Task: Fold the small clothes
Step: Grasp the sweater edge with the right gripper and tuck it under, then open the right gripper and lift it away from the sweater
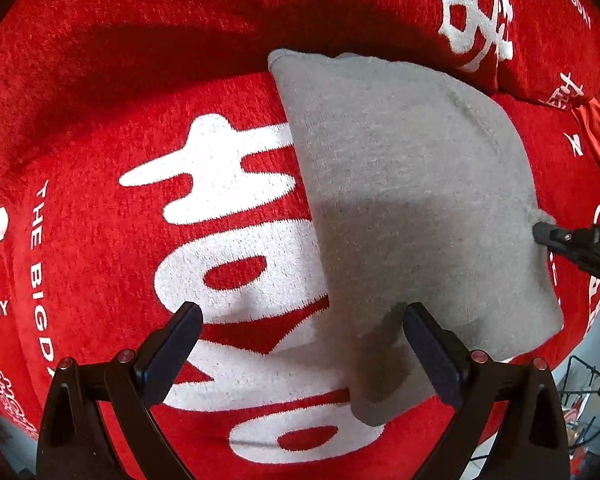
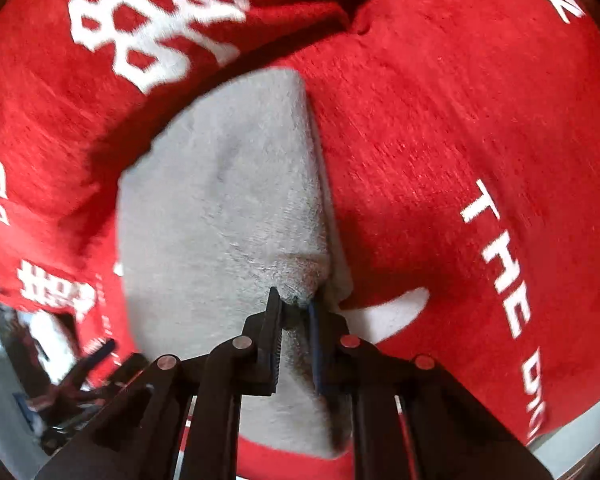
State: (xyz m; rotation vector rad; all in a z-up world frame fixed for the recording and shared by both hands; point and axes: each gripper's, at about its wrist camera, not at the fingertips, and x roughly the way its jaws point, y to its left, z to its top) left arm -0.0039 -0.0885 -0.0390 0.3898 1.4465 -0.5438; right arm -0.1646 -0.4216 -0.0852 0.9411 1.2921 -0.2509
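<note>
Grey knitted garment [image 1: 412,200], small and soft, lies folded flat on a red plush cover [image 1: 100,80] woven with large white characters and the words "THE BIGDAY". Seen from the left wrist, the left tool [image 1: 300,344] hangs above the cloth's near edge with its two dark fingers spread wide and nothing between them, apparently waiting its turn. At the garment's right edge the tip of the right tool [image 1: 548,232] reaches in and meets the fabric.

From the right wrist, the right tool [image 2: 296,304] has its fingers drawn close together on a small bunched corner of the grey cloth [image 2: 220,220], the knit puckering at the pinch; the hold looks meant to lift or drag that edge across for the next fold. This view is blurred.

The padded red surface looks like a sofa or bed covering, with a matching cushion [image 1: 500,20] behind. Beyond the cover's edge, indistinct clutter and pale floor [image 2: 4,380].
</note>
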